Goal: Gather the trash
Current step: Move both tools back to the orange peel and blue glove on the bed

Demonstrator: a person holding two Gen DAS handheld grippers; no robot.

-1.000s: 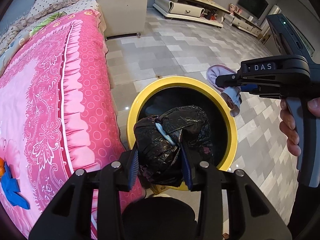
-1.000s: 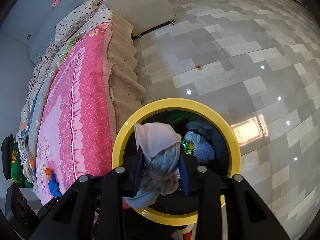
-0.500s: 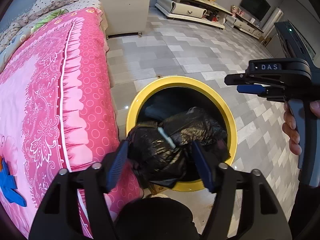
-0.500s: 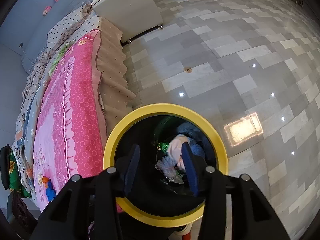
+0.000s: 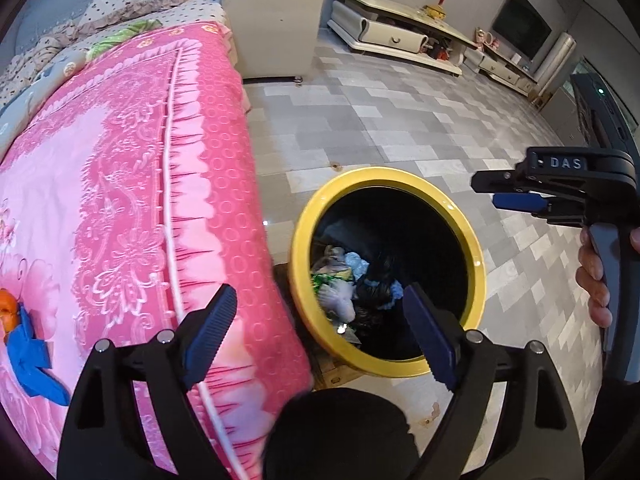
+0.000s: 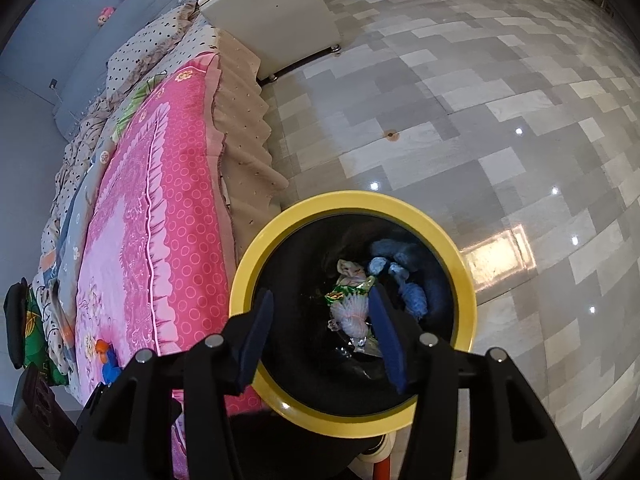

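A yellow-rimmed bin (image 5: 476, 248) stands on the floor beside the bed; it also shows in the right wrist view (image 6: 464, 280). Inside lie a black bag (image 5: 374, 292), blue and white wrappers (image 5: 352, 264) and a green packet (image 6: 344, 292). My left gripper (image 5: 320, 332) is open and empty above the bin's near-left rim. My right gripper (image 6: 322, 336) is open and empty above the bin mouth; it shows from the side at the right of the left wrist view (image 5: 516, 196).
The pink bedspread (image 5: 120, 200) fills the left, with a blue and orange item (image 5: 24, 340) on it. A white cabinet (image 5: 276, 20) stands at the bed's far end. A TV bench (image 5: 400, 36) lines the far wall. Grey tiled floor (image 6: 480, 120) lies to the right.
Both grippers opened. The black bag fell from the left gripper into the bin and the cloth bundle fell from the right gripper into the bin. The left gripper drew back to the left.
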